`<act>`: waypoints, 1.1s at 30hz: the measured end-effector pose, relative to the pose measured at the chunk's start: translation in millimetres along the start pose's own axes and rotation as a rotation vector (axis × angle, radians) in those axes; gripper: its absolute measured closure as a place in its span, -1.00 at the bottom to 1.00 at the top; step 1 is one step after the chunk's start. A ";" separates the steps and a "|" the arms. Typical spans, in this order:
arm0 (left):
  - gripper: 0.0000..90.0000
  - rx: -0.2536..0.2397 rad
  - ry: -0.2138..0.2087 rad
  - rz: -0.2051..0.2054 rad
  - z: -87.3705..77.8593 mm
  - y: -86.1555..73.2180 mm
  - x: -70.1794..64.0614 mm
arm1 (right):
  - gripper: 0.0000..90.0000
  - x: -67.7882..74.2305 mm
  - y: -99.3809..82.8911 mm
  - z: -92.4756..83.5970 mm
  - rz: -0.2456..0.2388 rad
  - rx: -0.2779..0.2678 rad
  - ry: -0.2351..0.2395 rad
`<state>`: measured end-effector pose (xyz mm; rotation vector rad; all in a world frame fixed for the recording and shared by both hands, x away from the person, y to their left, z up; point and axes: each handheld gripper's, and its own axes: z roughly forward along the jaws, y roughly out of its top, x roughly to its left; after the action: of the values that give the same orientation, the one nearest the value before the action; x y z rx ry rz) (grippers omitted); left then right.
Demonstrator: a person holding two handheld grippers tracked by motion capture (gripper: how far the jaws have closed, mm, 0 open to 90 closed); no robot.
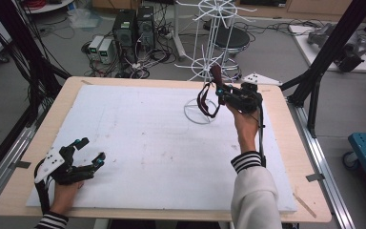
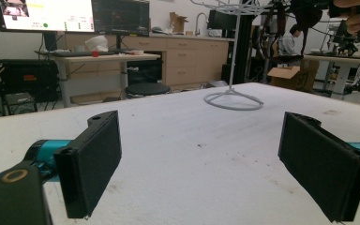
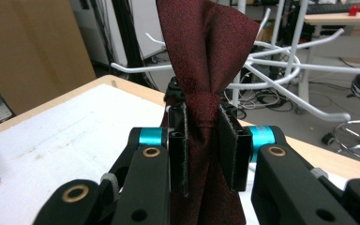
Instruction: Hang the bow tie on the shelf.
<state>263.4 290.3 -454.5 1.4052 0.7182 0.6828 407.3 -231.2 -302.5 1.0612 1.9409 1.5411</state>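
- your right gripper [image 1: 218, 90] is clamped on a dark red necktie [image 3: 206, 70]; in the right gripper view the two flat black pads pinch the cloth into a narrow waist, and it fans out in soft folds above them.
- the necktie's fabric is finely woven, matte, with a slight grain; in the high view its free part hangs from the jaws as a drooping loop, raised above the table and just beside the white wire rack [image 1: 213, 38].
- the rack is thin white-coated wire: a slim upright pole, rings of straight radiating prongs, and a round hoop base [image 2: 233, 100] resting on the far right part of the table.
- your left gripper [image 1: 88, 151] rests low at the near left corner with its jaws wide apart and nothing between them; in the left gripper view the pads are flat rectangular slabs faced with dull black foam, set on teal metal collars.
- the table [image 1: 286, 143] has a pale wood rim and is covered by a white sheet [image 1: 143, 143], rough and slightly fuzzy, with small dark specks and faint smudges.
- your right sleeve [image 1: 255, 191] is cream knit with a black-and-white striped cuff.
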 end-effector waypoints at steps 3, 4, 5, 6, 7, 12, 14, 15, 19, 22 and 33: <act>-0.69 0.000 0.000 0.002 0.0 0.0 0.0 | 0.69 -0.3 -3.3 1.6 0.011 -0.007 -0.007; -0.69 0.000 0.000 -0.001 -0.1 0.0 -0.1 | 0.69 -1.0 -4.6 2.7 0.026 0.006 -0.008; -0.69 -0.001 0.000 0.001 -0.1 -0.1 -0.1 | 0.69 -1.6 -5.5 3.2 0.033 0.013 -0.010; -0.69 -0.001 0.000 0.001 -0.1 -0.1 -0.1 | 0.69 -2.0 -6.3 3.8 0.034 0.011 -0.013; -0.69 -0.001 0.000 0.001 0.0 0.0 -0.2 | 0.69 -2.1 -6.8 4.1 0.039 0.007 -0.012; -0.69 -0.001 0.000 0.002 0.0 -0.1 -0.3 | 0.69 -2.3 -9.2 6.7 0.049 0.022 -0.020; -0.69 -0.001 0.000 0.002 0.0 -0.1 -0.2 | 0.69 -3.0 -11.0 7.1 0.058 0.026 -0.027; -0.69 -0.001 0.000 0.001 0.0 0.0 -0.3 | 0.69 -3.5 -12.2 7.0 0.061 0.029 -0.025; -0.69 -0.001 0.000 0.001 0.0 0.0 -0.2 | 0.69 -6.6 -18.8 7.0 0.075 0.039 -0.037; -0.69 -0.002 0.000 0.001 0.0 -0.1 -0.3 | 0.69 -8.6 -24.3 6.5 0.084 0.046 -0.042; -0.69 -0.001 0.000 0.003 0.0 -0.1 -0.3 | 0.68 -13.5 -35.6 5.9 0.094 0.096 -0.062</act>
<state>263.2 290.1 -454.5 1.4057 0.7157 0.6854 409.5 -241.2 -339.7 1.2417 1.9656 1.4574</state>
